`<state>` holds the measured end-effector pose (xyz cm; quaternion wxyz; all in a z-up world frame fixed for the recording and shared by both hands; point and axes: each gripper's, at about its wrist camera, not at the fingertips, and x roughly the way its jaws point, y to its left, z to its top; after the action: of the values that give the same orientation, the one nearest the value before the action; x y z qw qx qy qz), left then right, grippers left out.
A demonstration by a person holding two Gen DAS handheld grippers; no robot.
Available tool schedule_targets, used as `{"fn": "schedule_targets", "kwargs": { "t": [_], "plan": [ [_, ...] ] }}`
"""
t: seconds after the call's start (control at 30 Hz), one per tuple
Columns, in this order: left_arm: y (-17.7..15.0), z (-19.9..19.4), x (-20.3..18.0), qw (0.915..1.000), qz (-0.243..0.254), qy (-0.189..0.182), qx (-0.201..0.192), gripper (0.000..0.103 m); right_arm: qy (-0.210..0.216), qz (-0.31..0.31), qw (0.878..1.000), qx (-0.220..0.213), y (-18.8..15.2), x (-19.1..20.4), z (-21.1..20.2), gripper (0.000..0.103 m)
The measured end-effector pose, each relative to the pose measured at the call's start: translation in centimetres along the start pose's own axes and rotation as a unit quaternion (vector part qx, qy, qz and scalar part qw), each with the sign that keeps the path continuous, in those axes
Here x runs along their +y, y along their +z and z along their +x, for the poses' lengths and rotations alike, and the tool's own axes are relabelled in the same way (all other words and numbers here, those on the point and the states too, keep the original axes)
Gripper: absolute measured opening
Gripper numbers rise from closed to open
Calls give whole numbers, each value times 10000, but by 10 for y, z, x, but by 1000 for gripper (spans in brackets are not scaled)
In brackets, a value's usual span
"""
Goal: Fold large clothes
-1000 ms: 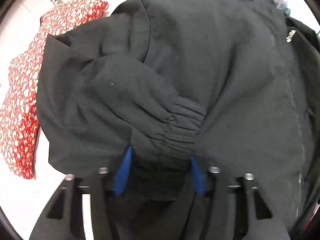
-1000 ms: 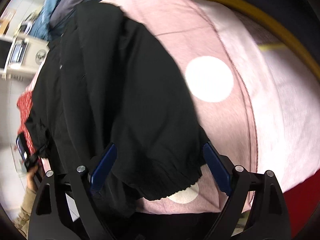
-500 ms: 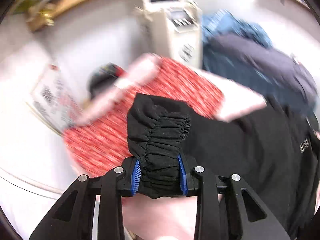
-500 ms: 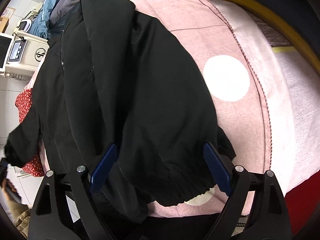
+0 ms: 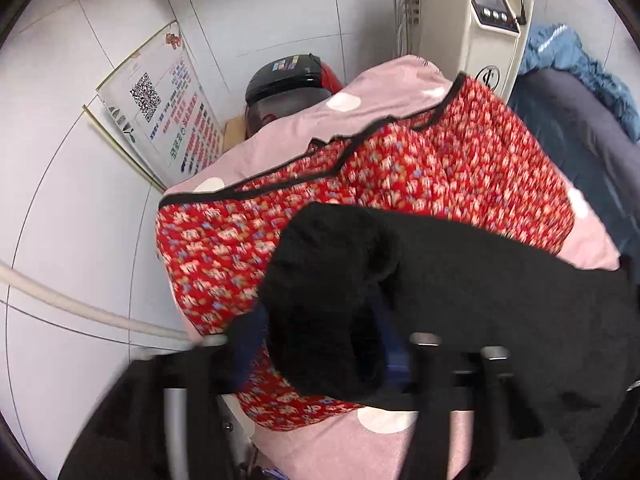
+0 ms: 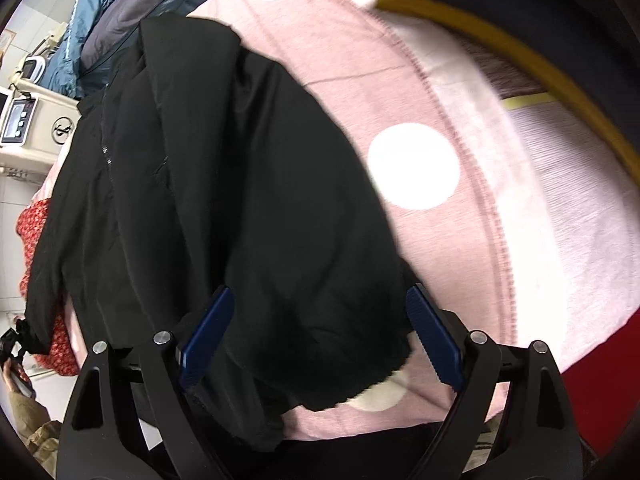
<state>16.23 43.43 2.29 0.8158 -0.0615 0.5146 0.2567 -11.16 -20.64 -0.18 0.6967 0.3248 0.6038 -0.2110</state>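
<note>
Surface: a pink bedcover (image 6: pixel 472 264) with white dots lay over the bed, one big white dot (image 6: pixel 414 166) just right of the black jacket.
Room: white tiled wall (image 5: pixel 80 184) on the left, with a printed poster (image 5: pixel 168 108) leaning on it; a cream machine (image 5: pixel 476 28) with a small screen stood at the far end of the bed.
Jacket: one black jacket (image 6: pixel 208 200) was spread on the cover, running from the near edge toward the far end, its zip line showing on the left half.
Sleeve: its gathered black cuff (image 5: pixel 332 304) hung loose between the left tongs, blurred.
Left tongs: the left gripper (image 5: pixel 320 344) had just been opening; its blue pads stood wide apart beside the cuff, released.
Right tongs: the right gripper (image 6: pixel 320 336) stood wide open over the near hem of the jacket, pads not pressing the cloth.
Other clothes: one red flowered garment (image 5: pixel 400 184) lay beyond the cuff; one dark grey garment (image 5: pixel 572 136) and one blue jacket (image 5: pixel 576 60) lay at the far right.
Count: two tongs, one black jacket, three other garments.
</note>
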Motion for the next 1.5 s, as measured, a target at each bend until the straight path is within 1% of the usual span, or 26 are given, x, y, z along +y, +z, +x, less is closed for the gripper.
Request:
{"fn": "schedule_targets", "kwargs": {
  "t": [0.03,0.07,0.13,0.27,0.4,0.53,0.6,0.67,0.7,0.77,0.83,0.87,0.9,0.93,0.97,1.0,1.03,1.07,1.1,1.17,1.23,1.27,1.3,1.37,1.43,1.5],
  "plan": [
    [-3,-4,-2,9999,6,27,-116,95,-132,-58,9998,-103,0,-3,-5,87],
    [-4,-9,-2,9996,-10,8,-283,97,-253,-131,9994,-193,-1,-6,-9,87],
    [-2,-22,-4,9987,-104,-23,-490,97,-378,-325,9983,-315,-2,-7,-16,87],
    [11,-53,4,9947,-436,-4,-926,97,-274,-1333,9902,-307,-10,16,-19,87],
    [11,-79,-5,9923,-407,-68,-1165,97,-143,-2674,9635,59,-31,54,-7,87],
    [-19,-70,-34,9965,-15,-384,-741,97,-587,-3629,9293,366,-55,82,22,87],
    [-47,-59,-55,9973,225,-538,-443,97,-910,-4003,9104,509,-65,85,40,80],
    [-78,-49,-78,9964,490,-687,-125,97,-1224,-4209,8968,609,-69,83,53,51],
    [-99,-43,-94,9945,708,-767,55,97,-1342,-4261,8926,607,-68,80,55,43],
    [-137,-37,-119,9900,1069,-856,335,97,-1132,-4031,9061,613,-56,71,48,25],
    [-165,-33,-135,9851,1147,-1114,640,97,-480,-3264,9420,620,-29,56,25,16],
    [-178,-31,-142,9823,1116,-1258,827,97,-36,-2792,9584,586,-12,46,11,15],
    [-188,-28,-147,9805,1073,-1348,944,97,358,-2407,9684,544,2,37,-2,14],
    [-195,-27,-152,9787,1042,-1432,1035,97,1025,-1807,9771,465,21,24,-21,14],
    [-201,-28,-158,9766,1043,-1526,1102,97,1748,-1189,9768,357,41,9,-40,14],
    [-203,-29,-162,9761,1068,-1542,1095,97,2280,-752,9704,259,55,-3,-55,14],
    [-203,-32,-165,9764,1104,-1529,1050,97,3025,-181,9529,120,73,-18,-75,14],
    [-202,-35,-167,9767,1125,-1525,1003,97,3558,198,9343,11,85,-30,-89,14],
    [-199,-38,-170,9768,1152,-1545,929,97,4414,781,8937,-165,103,-48,-109,14],
    [-191,-45,-174,9767,1190,-1582,825,97,5340,1502,8306,-478,130,-80,-135,14],
    [-187,-49,-176,9772,1210,-1580,746,97,5812,2042,7837,-791,151,-113,-152,14],
    [-185,-51,-177,9774,1219,-1577,711,97,5889,2316,7681,-977,162,-134,-159,14],
    [-186,-54,-178,9777,1226,-1566,674,97,5793,2489,7680,-1127,169,-152,-162,14],
    [-188,-58,-179,9782,1228,-1549,637,97,5233,2996,7845,-1446,183,-198,-165,14],
    [-193,-60,-180,9781,1238,-1538,658,97,4735,3465,7949,-1543,191,-238,-157,15],
    [-198,-62,-181,9781,1256,-1507,697,97,4064,3730,8228,-1366,194,-268,-146,18]
  ]
}}
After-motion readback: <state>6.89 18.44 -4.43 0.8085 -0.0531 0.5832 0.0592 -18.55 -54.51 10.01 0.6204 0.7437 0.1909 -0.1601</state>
